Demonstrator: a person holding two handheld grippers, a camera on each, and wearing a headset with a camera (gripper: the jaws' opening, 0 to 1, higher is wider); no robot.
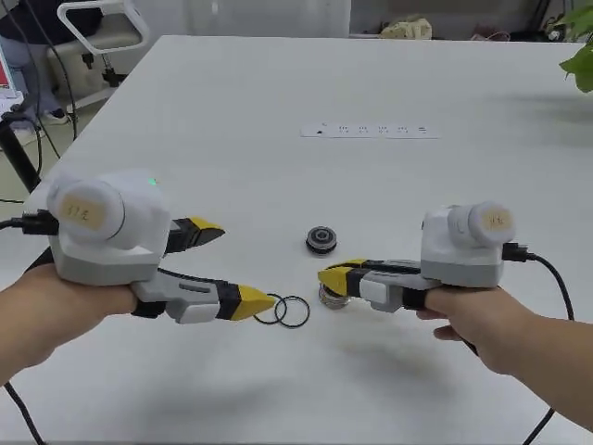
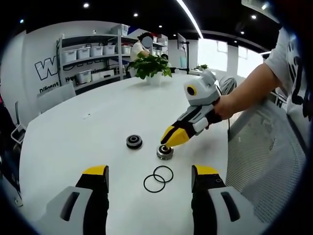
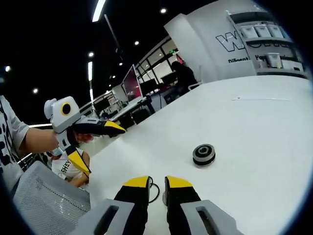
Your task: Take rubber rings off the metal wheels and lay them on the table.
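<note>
Two black rubber rings (image 1: 283, 311) (image 2: 158, 179) lie overlapping on the white table (image 1: 278, 111). One metal wheel with a dark ring (image 1: 321, 239) (image 2: 134, 141) (image 3: 204, 154) stands alone further out. A second metal wheel (image 1: 331, 298) (image 2: 165, 152) sits right of the loose rings. My right gripper (image 1: 332, 276) (image 2: 169, 141) (image 3: 157, 183) has its jaws nearly together, pinched on that wheel's edge. My left gripper (image 1: 230, 266) (image 2: 150, 172) (image 3: 98, 147) hangs wide open just left of the loose rings, holding nothing.
A white power strip (image 1: 369, 131) lies flat further back on the table. A potted plant (image 1: 582, 56) (image 2: 151, 66) stands at the far right corner. A white chair (image 1: 97, 23) is off the far left edge. Cables trail from both grippers.
</note>
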